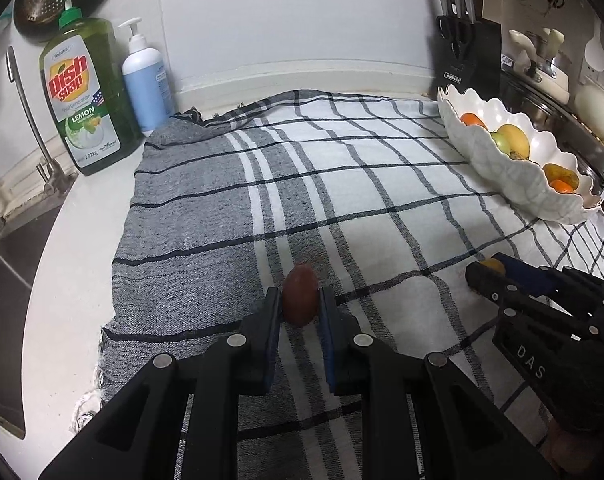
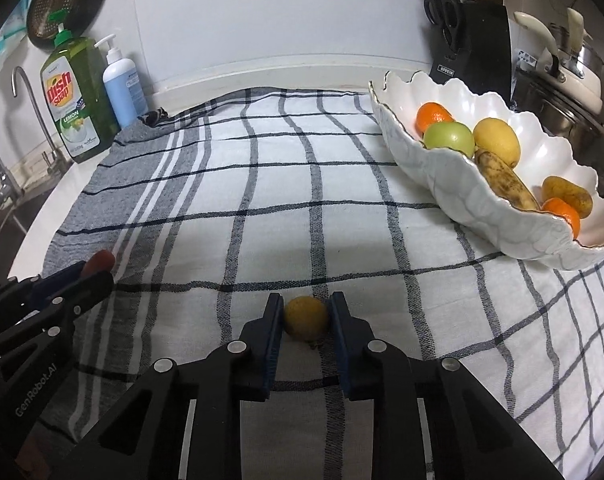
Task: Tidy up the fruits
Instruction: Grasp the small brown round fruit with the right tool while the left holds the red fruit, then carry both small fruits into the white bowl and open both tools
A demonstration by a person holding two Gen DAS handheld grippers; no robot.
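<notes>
My left gripper point(image 1: 300, 298) is shut on a small dark red-brown oval fruit point(image 1: 300, 299), held just above the checked cloth point(image 1: 342, 184). My right gripper point(image 2: 306, 316) is shut on a small round yellow fruit point(image 2: 306, 317), low over the cloth point(image 2: 261, 184). Each gripper shows in the other's view: the right one point(image 1: 486, 270) with the yellow fruit at its tips, the left one point(image 2: 97, 266) with the red fruit. A white scalloped bowl point(image 2: 462, 196) at the right holds oranges, a green apple, a lemon, a spotted banana and a brownish fruit; it also shows in the left wrist view point(image 1: 502, 168).
A green dish soap bottle point(image 1: 87, 96) and a blue pump bottle point(image 1: 145, 80) stand at the back left by the tap point(image 1: 25, 112) and sink. A black knife block point(image 2: 474, 40) and pots stand behind the bowl. The white counter edge runs along the cloth's left side.
</notes>
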